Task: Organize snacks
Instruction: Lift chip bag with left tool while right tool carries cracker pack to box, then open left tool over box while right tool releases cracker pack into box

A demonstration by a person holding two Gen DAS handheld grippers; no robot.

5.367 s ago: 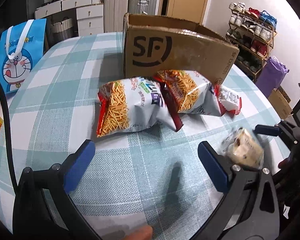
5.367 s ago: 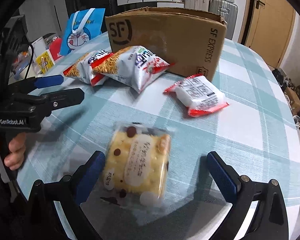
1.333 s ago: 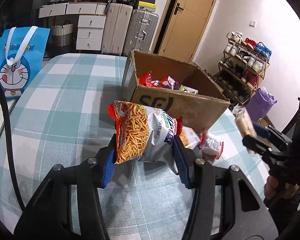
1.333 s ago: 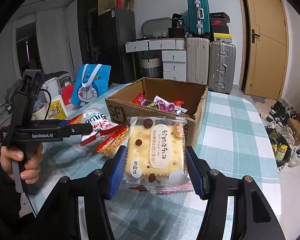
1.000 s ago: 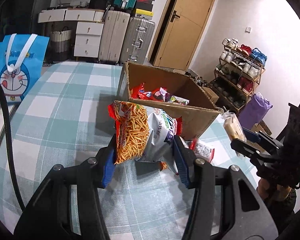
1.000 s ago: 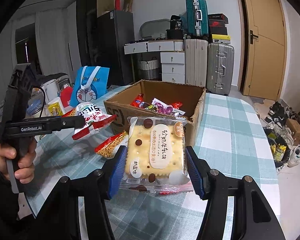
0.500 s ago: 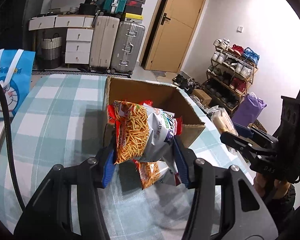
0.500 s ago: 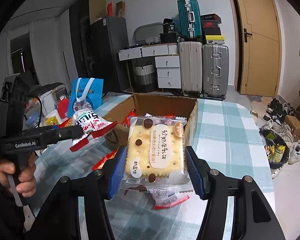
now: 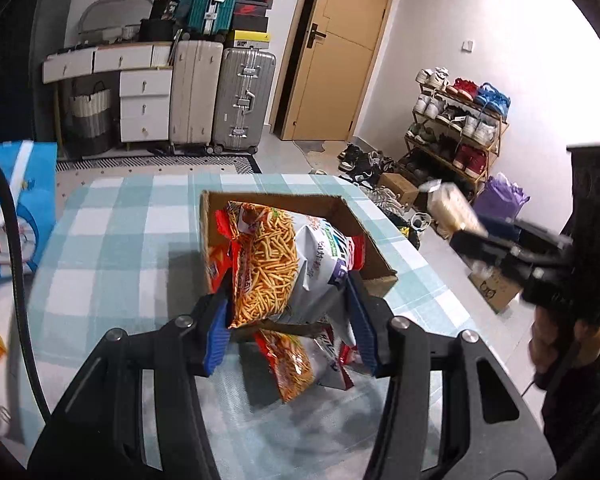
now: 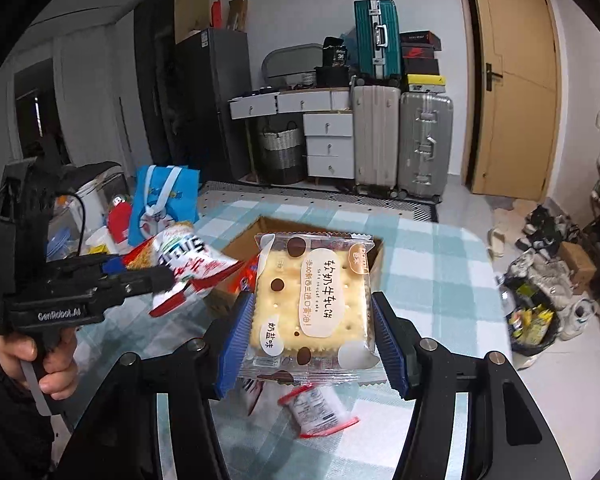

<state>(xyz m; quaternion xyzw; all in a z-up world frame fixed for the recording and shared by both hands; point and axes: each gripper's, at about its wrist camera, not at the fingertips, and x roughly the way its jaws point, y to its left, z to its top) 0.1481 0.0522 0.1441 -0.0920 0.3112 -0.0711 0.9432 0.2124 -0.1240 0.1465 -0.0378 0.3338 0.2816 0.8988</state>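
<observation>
Both snacks lifted off the table, now held over the box.
Left gripper (image 9: 290, 320) clamps the chip bag (image 9: 284, 268), right gripper (image 10: 312, 336) the cracker pack (image 10: 312, 304), above the cardboard box (image 9: 376, 256); release appears next.

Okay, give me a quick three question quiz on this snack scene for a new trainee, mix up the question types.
1. True or false: the left gripper is open and carrying nothing.
2. The right gripper is shut on: A) cracker pack B) red cup C) shoe
3. Fill in: the cardboard box stands on a checked ____.

Key: 1 false, it is shut on the chip bag. 2 A. 3 tablecloth.
</observation>
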